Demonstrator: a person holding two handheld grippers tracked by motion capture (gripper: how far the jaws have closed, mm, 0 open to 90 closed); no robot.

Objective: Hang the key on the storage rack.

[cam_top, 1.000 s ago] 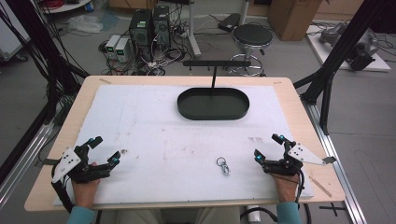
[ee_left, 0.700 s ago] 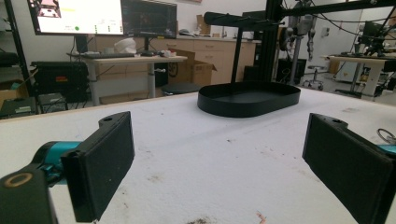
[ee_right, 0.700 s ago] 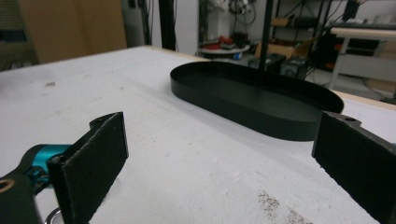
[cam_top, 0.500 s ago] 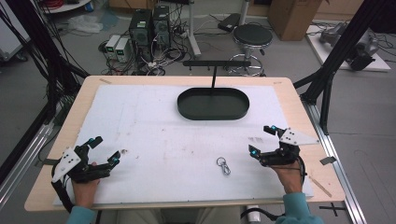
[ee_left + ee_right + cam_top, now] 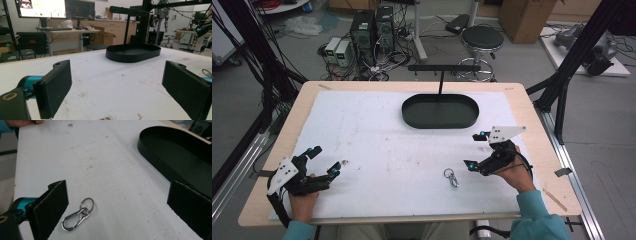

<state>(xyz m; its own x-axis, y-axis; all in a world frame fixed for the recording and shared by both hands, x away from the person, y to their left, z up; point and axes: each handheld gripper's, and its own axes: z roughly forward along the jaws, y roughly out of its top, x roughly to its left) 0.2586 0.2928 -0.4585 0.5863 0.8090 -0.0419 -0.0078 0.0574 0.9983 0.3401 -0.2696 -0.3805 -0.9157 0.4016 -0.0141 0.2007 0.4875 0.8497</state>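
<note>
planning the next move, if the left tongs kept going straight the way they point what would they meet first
Probably the black oval tray: the open left tongs aim across bare white table cover toward it, nothing between, though depth is hard to judge.

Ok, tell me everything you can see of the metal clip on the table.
The clip is a small, shiny silver carabiner, metal by its look, with a round split ring linked through one end. Its gate looks closed. It lies flat on the white table cover, near the front edge, right of centre. Nothing touches it but the cover. The right gripper hovers open just to its right, fingers apart; the black tray sits farther back.
</note>
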